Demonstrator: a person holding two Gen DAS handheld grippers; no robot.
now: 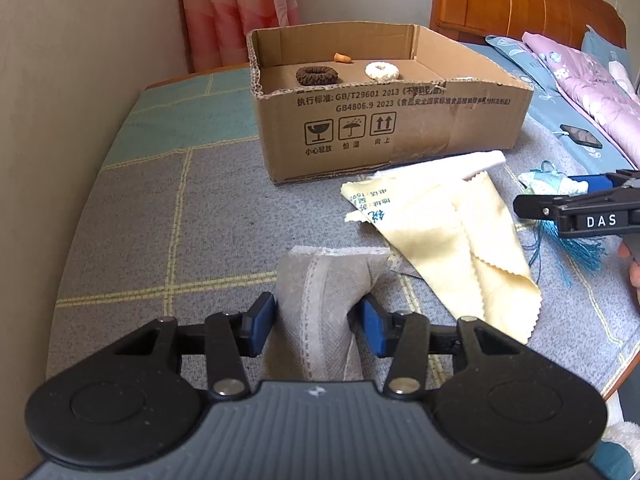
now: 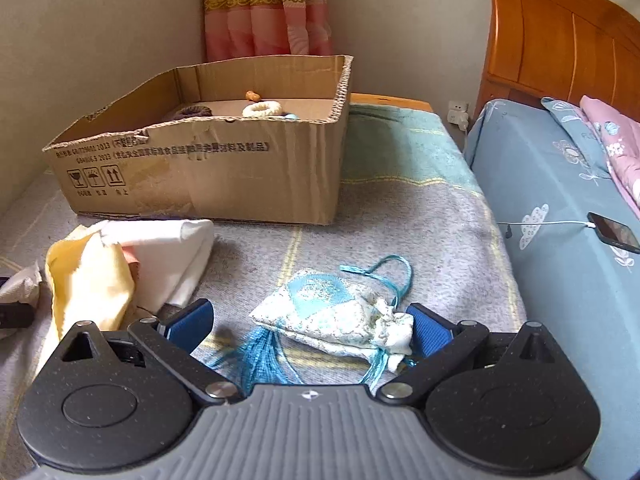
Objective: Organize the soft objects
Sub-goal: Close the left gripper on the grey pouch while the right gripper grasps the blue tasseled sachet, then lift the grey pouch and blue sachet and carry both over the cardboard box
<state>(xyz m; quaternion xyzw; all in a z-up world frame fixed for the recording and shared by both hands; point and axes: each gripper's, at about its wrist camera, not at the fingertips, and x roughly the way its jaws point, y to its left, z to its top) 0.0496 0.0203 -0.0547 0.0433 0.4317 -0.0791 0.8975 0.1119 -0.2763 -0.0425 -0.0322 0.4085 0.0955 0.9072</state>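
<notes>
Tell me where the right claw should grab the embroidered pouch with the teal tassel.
Grip the embroidered pouch across its padded body, coming down from above with the right claw open astride it. It lies flat on the blanket; its gathered neck sits against one pad, so shift toward the middle and avoid the loose cord and tassel.

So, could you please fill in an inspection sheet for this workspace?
Surface: grey-green checked blanket.
Job's things: cardboard box holding brown scrunchie and white scrunchie; grey pouch, yellow cloth, tasselled sachet outside.
Clutter: phone on bed.
Grippers: left hand-held gripper shut on grey pouch; right hand-held gripper open around sachet.
Cables: white charging cable.
Surroundings: curtain, wooden headboard.
</notes>
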